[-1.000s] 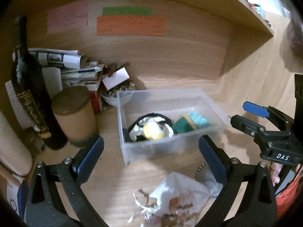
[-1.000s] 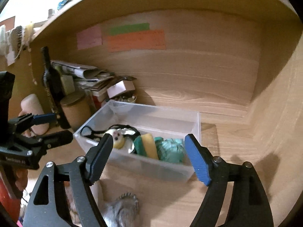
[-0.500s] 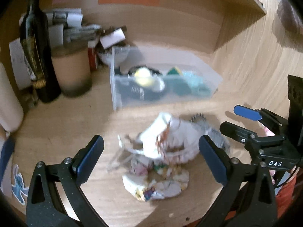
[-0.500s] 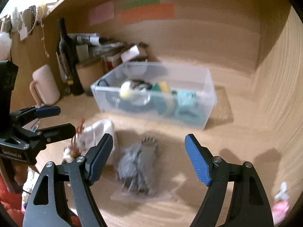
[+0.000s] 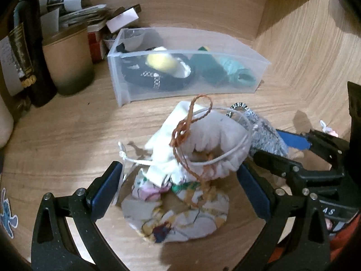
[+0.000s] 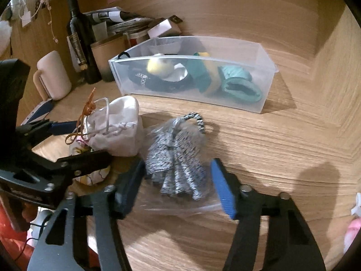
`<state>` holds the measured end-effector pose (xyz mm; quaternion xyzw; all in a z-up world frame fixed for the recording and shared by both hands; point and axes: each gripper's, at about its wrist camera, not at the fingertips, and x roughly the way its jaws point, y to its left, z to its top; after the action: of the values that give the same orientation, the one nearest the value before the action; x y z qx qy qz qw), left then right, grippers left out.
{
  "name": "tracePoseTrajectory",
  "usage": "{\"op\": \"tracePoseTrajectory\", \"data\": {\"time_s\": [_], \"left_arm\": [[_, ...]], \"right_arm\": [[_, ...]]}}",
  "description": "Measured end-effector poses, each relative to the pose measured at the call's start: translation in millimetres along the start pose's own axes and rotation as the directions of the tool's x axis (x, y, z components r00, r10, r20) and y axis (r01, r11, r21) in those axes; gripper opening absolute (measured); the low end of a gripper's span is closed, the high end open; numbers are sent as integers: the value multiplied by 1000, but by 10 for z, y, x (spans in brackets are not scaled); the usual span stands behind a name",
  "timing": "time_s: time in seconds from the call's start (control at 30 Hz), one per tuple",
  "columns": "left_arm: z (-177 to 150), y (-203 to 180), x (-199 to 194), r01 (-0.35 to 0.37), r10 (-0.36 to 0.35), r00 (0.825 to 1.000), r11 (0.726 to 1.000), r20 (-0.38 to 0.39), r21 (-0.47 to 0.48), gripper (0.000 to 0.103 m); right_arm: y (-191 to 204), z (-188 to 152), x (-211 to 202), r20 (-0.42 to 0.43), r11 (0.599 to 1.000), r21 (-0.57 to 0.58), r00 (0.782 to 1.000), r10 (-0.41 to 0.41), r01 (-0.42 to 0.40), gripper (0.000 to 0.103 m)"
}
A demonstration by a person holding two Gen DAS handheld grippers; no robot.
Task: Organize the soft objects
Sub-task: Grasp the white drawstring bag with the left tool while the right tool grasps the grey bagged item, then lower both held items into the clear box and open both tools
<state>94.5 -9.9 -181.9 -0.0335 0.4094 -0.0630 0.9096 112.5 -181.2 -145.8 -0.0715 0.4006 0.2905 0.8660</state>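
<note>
Both sets of my fingers are spread wide and empty. My left gripper (image 5: pixel 178 187) brackets the white drawstring pouch (image 5: pixel 209 142) and the patterned cloth (image 5: pixel 180 214) under it, without clamping. My right gripper (image 6: pixel 178 185) straddles the grey fuzzy piece (image 6: pixel 178 158) in its clear wrapper, nothing pinched yet. Behind them on the bench (image 6: pixel 282 146) the clear bin (image 6: pixel 266 72) already holds a black band, a yellow ball, a green-and-yellow sponge and a teal cloth, so I'd call this about halfway. Still loose in front of the bin: pouch, cloth and grey piece. A bottle (image 6: pixel 77 36) and jar (image 5: pixel 67 58) stand beside the bin.
</note>
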Motion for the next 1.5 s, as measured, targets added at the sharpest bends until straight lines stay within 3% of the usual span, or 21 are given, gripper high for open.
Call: {"op": "tracePoseTrajectory", "data": {"time_s": [0.03,0.13,0.33,0.43,0.7,1.07,1.3,1.5], "left_arm": [[19,0,7,-1,1,1000,1000,9,-7,100],[41,-6,26,23,-23,1000,1000,8,-13,74],[77,-12,-5,20,-20,999,1000,34,-5,39],[113,7,-47,28,-28,999,1000,46,-5,30],[259,83,-331,27,-26,992,1000,125,-8,26],[634,125,-782,66,-69,964,998,255,22,26],[876,100,-629,106,-111,966,994,233,33,26],[1108,49,-307,133,-135,970,991,201,23,26]], "right_arm": [[0,-1,1,2,1000,0,1000,0,0,49],[-8,-2,-23,13,1000,1,1000,-4,3,41],[-42,41,-107,49,1000,6,999,-16,16,29],[-84,73,-160,69,1000,12,997,-24,23,28],[-134,223,-376,148,999,22,988,-49,46,28],[-189,553,-597,262,996,17,961,-85,83,28],[-227,749,-632,311,996,23,946,-88,85,28],[-293,898,-493,305,994,35,946,-106,101,28]]}}
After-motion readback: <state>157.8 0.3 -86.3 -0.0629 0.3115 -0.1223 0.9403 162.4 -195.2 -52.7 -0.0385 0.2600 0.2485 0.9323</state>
